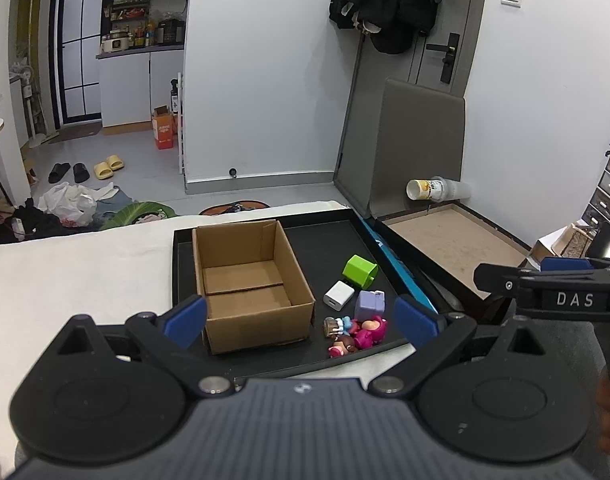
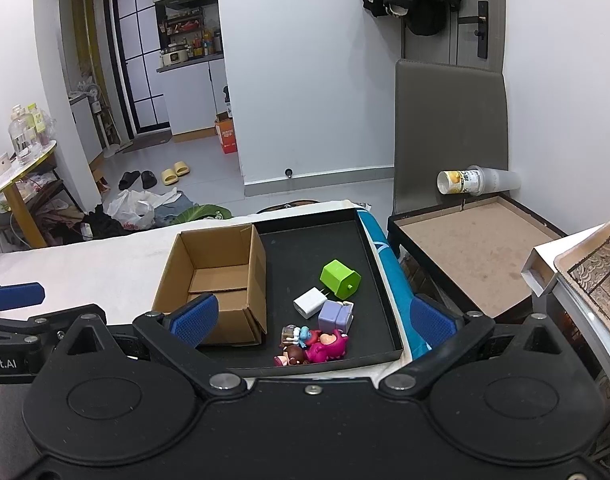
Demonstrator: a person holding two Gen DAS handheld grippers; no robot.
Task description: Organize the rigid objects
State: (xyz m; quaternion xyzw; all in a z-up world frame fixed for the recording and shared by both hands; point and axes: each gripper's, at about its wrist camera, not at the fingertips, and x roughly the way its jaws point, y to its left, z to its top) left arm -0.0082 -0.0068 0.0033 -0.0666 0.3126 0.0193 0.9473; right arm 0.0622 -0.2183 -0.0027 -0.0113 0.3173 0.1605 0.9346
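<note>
An open empty cardboard box (image 1: 249, 280) (image 2: 221, 280) sits in the left part of a black tray (image 1: 325, 236) (image 2: 305, 232). To its right lie a green block (image 1: 360, 270) (image 2: 340, 280), a white charger (image 1: 338, 295) (image 2: 311, 302), a purple block (image 1: 369, 305) (image 2: 336, 316) and small pink and blue figurines (image 1: 355, 334) (image 2: 313, 346). My left gripper (image 1: 301, 322) is open and empty, held above the tray's near edge. My right gripper (image 2: 313, 320) is open and empty, near the tray's front. Each gripper shows at the edge of the other's view.
The tray rests on a white-covered table (image 1: 77, 272) (image 2: 85, 264). A grey chair (image 1: 421, 148) (image 2: 449, 136) with a tipped plastic cup (image 1: 435, 190) (image 2: 473, 182) stands to the right. Clothes, bags and slippers lie on the floor behind.
</note>
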